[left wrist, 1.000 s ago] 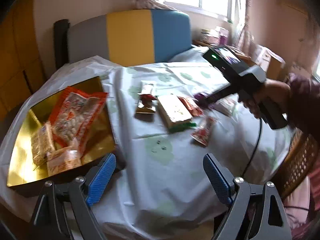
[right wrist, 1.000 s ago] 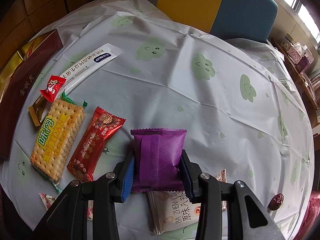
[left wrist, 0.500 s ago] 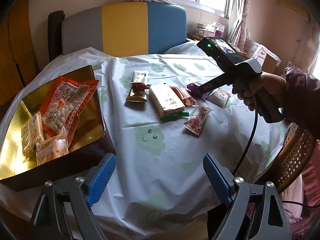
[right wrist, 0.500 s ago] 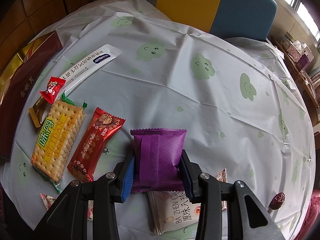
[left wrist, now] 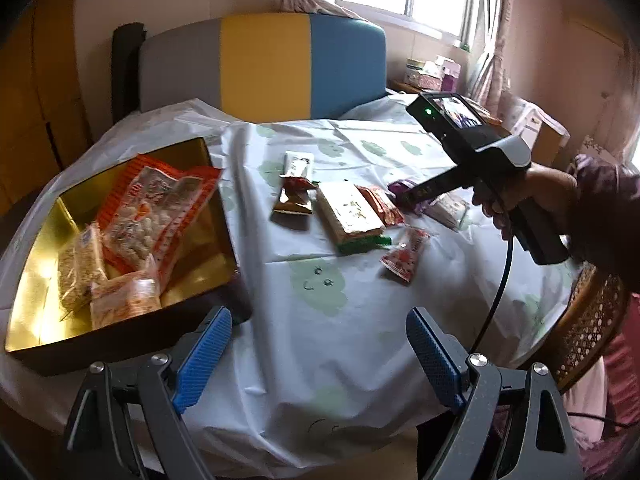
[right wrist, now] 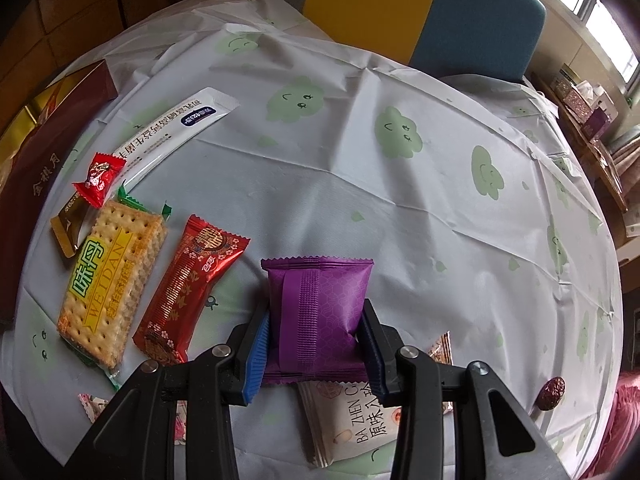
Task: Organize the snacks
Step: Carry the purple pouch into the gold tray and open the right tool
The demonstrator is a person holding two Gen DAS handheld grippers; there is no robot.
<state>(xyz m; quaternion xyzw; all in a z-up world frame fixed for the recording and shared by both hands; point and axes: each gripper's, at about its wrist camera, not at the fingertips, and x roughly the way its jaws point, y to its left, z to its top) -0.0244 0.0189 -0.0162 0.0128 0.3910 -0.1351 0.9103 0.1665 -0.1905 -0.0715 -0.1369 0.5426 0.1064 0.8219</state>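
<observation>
My right gripper (right wrist: 314, 322) is shut on a purple snack packet (right wrist: 320, 308), which sits low over the table and overlaps a white packet (right wrist: 352, 428). In the left wrist view the same gripper, in a person's hand (left wrist: 516, 192), pinches the purple packet (left wrist: 400, 189) at the right of the table. My left gripper (left wrist: 318, 344) is open and holds nothing, near the table's front edge, beside the gold box (left wrist: 36, 312). That box contains an orange bag (left wrist: 156, 212) and two smaller packs. Whether the purple packet touches the cloth I cannot tell.
Loose on the cloud-print cloth (right wrist: 400, 200) are a cracker pack (right wrist: 108, 280), a red packet (right wrist: 192, 292), a white stick pack (right wrist: 176, 128), a red candy (right wrist: 98, 178), a brown sachet (right wrist: 70, 226) and a date (right wrist: 551, 394). A grey, yellow and blue chair back (left wrist: 264, 64) stands behind.
The left wrist view has shifted and levelled a little, so the box and snacks sit slightly differently in it. The right gripper keeps its hold on the purple packet, unmoved.
</observation>
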